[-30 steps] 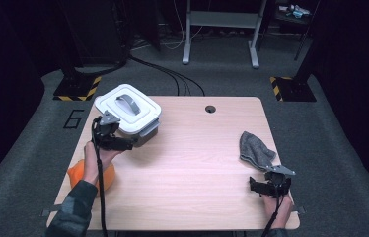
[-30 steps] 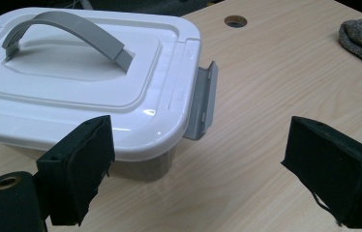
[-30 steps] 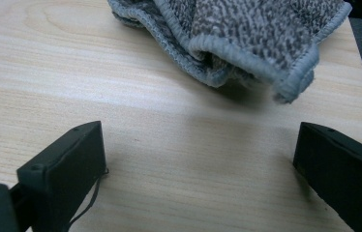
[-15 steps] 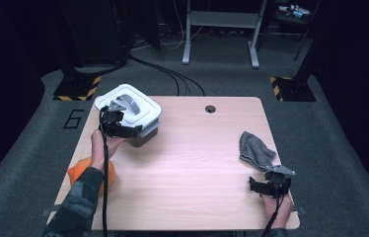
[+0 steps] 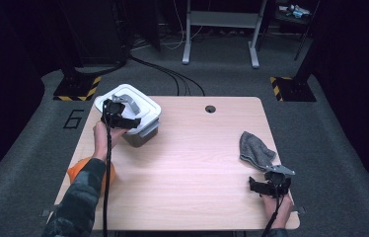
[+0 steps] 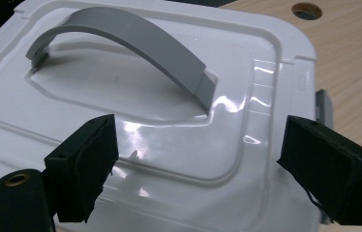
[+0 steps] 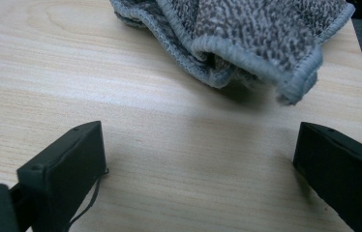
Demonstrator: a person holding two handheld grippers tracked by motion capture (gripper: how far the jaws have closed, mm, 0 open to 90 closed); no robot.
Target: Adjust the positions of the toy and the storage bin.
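Overhead: pale wood table (image 5: pixel 192 173) on grey carpet, dark room. Left gripper (image 6: pixel 198 169) jaws apart over white lidded box (image 5: pixel 128 112), probably not touching. Right gripper (image 7: pixel 198 169) jaws apart near grey cloth (image 7: pixel 247 38).

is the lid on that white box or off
On. The white lid sits flat across the box, its grey handle standing up. The open left gripper hovers over it, holding nothing.
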